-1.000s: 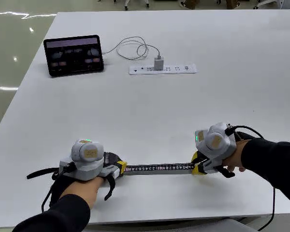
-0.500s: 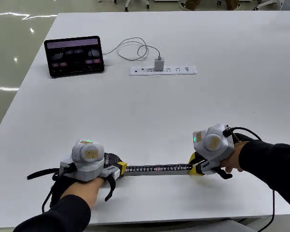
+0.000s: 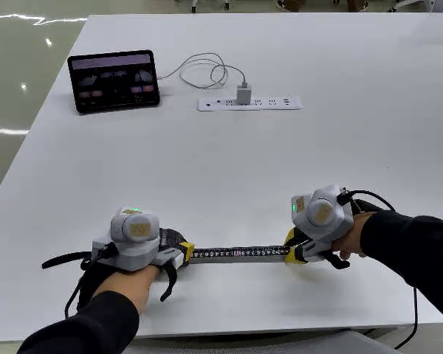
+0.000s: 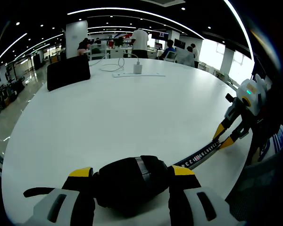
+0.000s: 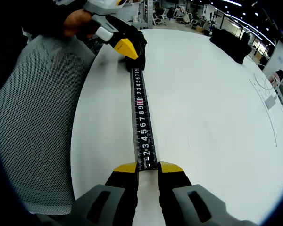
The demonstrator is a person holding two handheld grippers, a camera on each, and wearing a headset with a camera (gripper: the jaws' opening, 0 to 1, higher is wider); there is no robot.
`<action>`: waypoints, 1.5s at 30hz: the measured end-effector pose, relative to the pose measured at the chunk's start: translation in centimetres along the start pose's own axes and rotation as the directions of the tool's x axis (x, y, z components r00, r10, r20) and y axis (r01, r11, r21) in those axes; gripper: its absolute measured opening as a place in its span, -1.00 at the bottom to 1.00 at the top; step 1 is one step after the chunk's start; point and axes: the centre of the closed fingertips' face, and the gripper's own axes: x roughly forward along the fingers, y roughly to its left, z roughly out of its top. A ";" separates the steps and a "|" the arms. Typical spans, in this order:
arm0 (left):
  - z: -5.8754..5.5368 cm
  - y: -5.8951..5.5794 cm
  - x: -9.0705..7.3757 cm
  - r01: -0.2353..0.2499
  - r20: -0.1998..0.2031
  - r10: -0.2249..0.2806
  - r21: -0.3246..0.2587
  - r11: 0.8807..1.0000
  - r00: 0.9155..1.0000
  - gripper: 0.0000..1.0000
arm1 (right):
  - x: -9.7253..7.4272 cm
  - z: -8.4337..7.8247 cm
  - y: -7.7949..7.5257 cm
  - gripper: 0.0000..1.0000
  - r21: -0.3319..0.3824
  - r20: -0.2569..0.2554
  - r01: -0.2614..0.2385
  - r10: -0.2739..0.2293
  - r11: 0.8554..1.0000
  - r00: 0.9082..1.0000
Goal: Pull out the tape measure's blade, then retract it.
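Left gripper (image 4: 132, 175): yellow-tipped jaws clamped on black rounded tape measure case (image 4: 132, 188), near front edge of white table (image 3: 244, 169). Right gripper (image 5: 147, 168): jaws pinching tip of dark numbered blade (image 5: 140, 113). Blade lies extended flat on tabletop, spanning gap between grippers. Black tablet (image 3: 113, 81) and white power strip (image 3: 249, 104) with plugged charger sit well apart at far side.

The right tool (image 5: 147, 167) pinches the end of the blade (image 5: 140, 117), which runs straight over the white worktop (image 5: 207, 103) to the black case (image 5: 138, 51) clamped in the left tool (image 5: 127, 46).
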 end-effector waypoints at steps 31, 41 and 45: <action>0.0 0.0 0.0 0.001 0.002 -0.001 -0.002 1.000 1.000 0.18 | 0.6 1.3 0.1 -0.77 0.000 0.017 -0.001 0.001 1.000 1.000; 0.0 0.0 0.0 0.000 0.003 0.000 -0.005 1.000 1.000 0.19 | 1.0 1.8 0.1 -0.78 -0.003 0.028 -0.001 0.001 1.000 1.000; 0.0 0.0 0.0 0.001 0.003 -0.001 -0.005 1.000 1.000 0.19 | 1.1 2.1 0.3 -0.78 -0.008 0.036 -0.004 0.004 1.000 0.999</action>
